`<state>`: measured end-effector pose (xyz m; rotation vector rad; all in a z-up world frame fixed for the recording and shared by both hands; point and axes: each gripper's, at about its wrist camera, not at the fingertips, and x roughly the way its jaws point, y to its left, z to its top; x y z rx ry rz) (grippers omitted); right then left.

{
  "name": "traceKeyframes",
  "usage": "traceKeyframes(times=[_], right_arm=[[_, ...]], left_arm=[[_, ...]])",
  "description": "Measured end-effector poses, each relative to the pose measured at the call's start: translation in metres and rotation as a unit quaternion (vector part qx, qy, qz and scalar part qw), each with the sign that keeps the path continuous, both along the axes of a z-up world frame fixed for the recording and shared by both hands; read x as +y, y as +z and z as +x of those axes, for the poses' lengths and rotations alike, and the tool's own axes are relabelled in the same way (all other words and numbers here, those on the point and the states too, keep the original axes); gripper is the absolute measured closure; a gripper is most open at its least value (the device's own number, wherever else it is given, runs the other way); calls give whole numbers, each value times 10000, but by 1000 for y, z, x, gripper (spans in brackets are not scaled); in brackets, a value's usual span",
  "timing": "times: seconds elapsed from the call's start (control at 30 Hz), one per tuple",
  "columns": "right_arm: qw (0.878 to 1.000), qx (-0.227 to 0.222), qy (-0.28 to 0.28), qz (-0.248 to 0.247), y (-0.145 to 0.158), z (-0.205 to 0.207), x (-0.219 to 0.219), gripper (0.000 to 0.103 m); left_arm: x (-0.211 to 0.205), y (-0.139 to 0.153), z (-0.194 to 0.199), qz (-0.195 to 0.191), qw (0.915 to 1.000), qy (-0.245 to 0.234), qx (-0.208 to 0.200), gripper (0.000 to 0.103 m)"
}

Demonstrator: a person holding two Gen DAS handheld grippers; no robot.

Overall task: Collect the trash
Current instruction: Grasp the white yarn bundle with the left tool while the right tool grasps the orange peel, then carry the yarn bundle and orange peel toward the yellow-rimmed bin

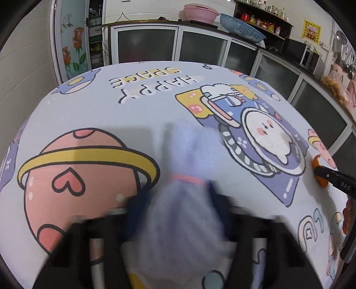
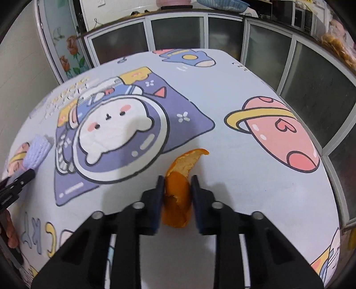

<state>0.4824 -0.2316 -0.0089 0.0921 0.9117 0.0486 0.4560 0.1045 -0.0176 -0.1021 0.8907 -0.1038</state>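
A curled orange peel (image 2: 184, 162) lies on the cartoon space tablecloth (image 2: 222, 89). My right gripper (image 2: 176, 180) is shut on its near end, both blue pads pressing its sides. A soft lavender ribbed item (image 1: 189, 151) with a pink band sits between the fingers of my left gripper (image 1: 178, 191), which look shut on it, though that view is blurred. In the right wrist view the same lavender item (image 2: 37, 151) shows at the far left with my left gripper (image 2: 22, 177) at its base. In the left wrist view the orange peel (image 1: 317, 161) and right gripper (image 1: 331, 180) sit at the right edge.
The tablecloth (image 1: 111, 111) ends at a rounded far edge. Behind it runs a row of dark glass-door cabinets (image 1: 200, 46) with a pink basin (image 1: 200, 13) and a blue basket (image 1: 240, 26) on top. A person's hand (image 2: 11, 233) shows at the left.
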Motion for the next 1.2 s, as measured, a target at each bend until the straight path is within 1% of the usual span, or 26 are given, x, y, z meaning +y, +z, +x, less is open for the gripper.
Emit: traceKeyframes(times=[0.07, 0.13, 0.27, 0.37, 0.53, 0.63, 0.73, 0.8, 0.93, 1.07, 1.2], right_arm=[[9996, 38, 88, 248, 2, -2, -1, 84], [9989, 44, 103, 444, 5, -4, -2, 84], [9978, -65, 155, 638, 16, -14, -5, 84], [9957, -117, 218, 890, 29, -26, -12, 84], [9944, -250, 253, 997, 45, -53, -24, 84], [9951, -334, 299, 886, 52, -79, -30, 84], [9953, -365, 363, 816, 56, -109, -36, 84], [9957, -414, 390, 729, 58, -134, -41, 84], [9958, -538, 378, 633, 62, -170, -50, 84], [9958, -650, 302, 569, 63, -206, -64, 84], [9962, -632, 165, 568, 55, -236, -85, 84]], left_arm=[[4, 2, 0, -151, 9999, 49, -3, 75], [6, 4, -1, -212, 9997, 67, -21, 76], [8, 21, -16, -364, 9990, 10, -276, 76], [9, 36, -31, -446, 9980, -72, -443, 76], [2, 54, -63, -364, 9967, -278, -671, 76], [-4, 62, -86, -461, 9949, -415, -797, 76], [-19, 67, -110, -604, 9924, -613, -877, 76], [-29, 67, -121, -653, 9911, -750, -883, 76], [-57, 64, -143, -742, 9877, -1066, -865, 76], [-92, 60, -161, -917, 9830, -1360, -826, 75], [-134, 54, -179, -1058, 9761, -1739, -756, 75]])
